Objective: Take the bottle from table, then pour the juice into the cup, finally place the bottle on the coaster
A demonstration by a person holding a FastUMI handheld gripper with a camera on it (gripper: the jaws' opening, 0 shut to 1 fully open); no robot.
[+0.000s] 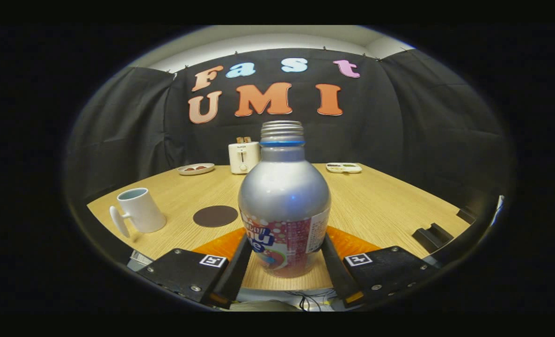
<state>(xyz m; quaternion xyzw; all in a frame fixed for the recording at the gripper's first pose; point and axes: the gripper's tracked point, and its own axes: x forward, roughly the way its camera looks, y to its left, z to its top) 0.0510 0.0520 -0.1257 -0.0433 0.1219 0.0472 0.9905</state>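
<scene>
Aluminium bottle (284, 206) w/o cap, slick + dentable, gripper (284, 262) clamped on label band, keep upright over desk (376, 201).

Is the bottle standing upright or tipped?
Upright: the bottle stands between the hand-held gripper fingers, its uncapped neck pointing straight up.

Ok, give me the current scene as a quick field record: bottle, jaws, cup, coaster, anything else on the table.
bottle: silver metal bottle, upright, cap off, between the jaws
gripper: gripper fingers flank the bottle's lower body; contact looks close, but I can't confirm they press
cup: white mug, upright, left of the bottle, handle towards the camera
coaster: dark round coaster, bare, between mug and bottle
table: light wooden table
background: white toaster, small plate, white tray at the far edge
</scene>
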